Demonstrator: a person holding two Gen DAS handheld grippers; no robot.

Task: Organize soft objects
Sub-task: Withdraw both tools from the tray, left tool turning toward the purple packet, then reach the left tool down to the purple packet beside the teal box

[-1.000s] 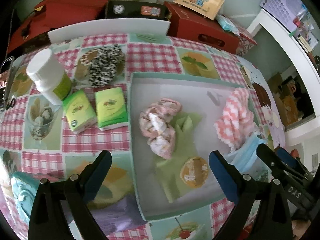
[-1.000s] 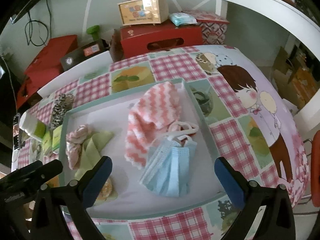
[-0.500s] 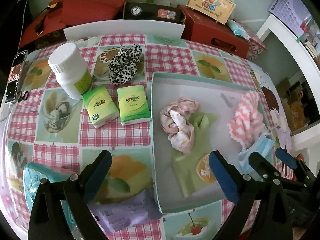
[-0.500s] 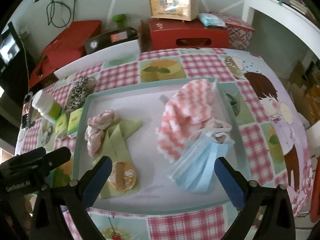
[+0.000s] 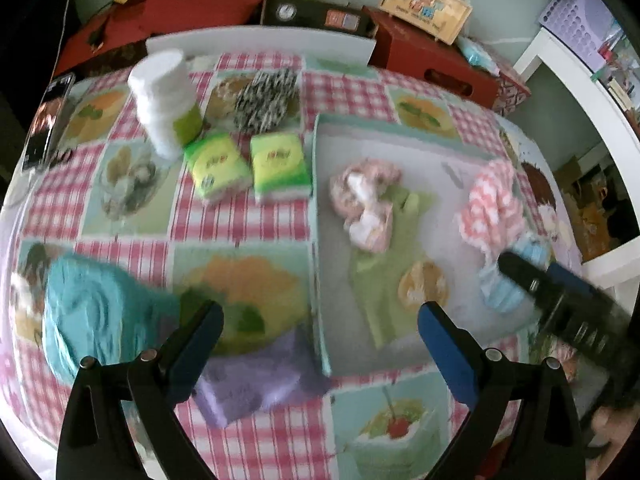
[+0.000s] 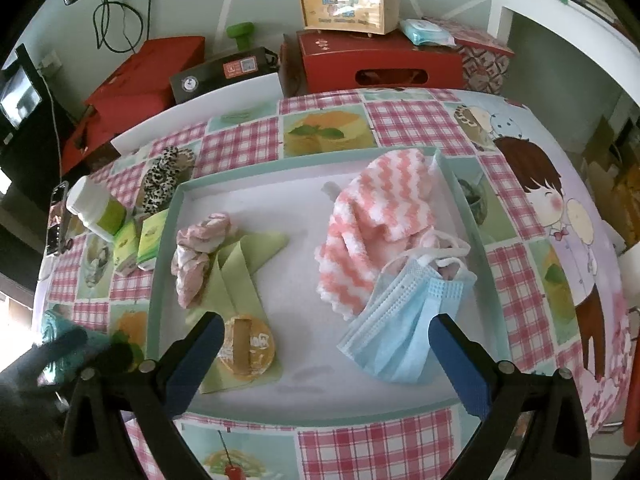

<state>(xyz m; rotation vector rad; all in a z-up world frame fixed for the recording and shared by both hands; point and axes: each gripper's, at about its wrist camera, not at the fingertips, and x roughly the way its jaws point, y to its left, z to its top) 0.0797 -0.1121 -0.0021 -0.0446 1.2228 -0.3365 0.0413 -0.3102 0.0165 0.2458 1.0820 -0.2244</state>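
A shallow teal-rimmed tray (image 6: 460, 196) holds a pink-and-white zigzag cloth (image 6: 376, 224), a blue face mask (image 6: 404, 332), a pink scrunchie (image 6: 196, 252) and a green ribbon with an orange disc (image 6: 248, 348). Outside it on the table lie a purple cloth (image 5: 256, 384), a teal cloth (image 5: 96, 312) and a leopard scrunchie (image 5: 264, 100). My left gripper (image 5: 320, 336) is open and empty above the tray's left rim (image 5: 316, 240), near the purple cloth. My right gripper (image 6: 326, 356) is open and empty above the tray's near side, beside the mask.
A white bottle (image 5: 164, 100) and two green tissue packs (image 5: 248, 164) stand left of the tray. A phone (image 5: 48, 120) lies at the table's left edge. Red boxes (image 6: 376, 60) and a wooden case (image 6: 348, 4) sit behind the table. A white shelf (image 6: 568, 28) stands right.
Both grippers have pulled back and up from the tray, so more of the table shows. The left view has swung left and now shows the purple and teal cloths; it is blurred.
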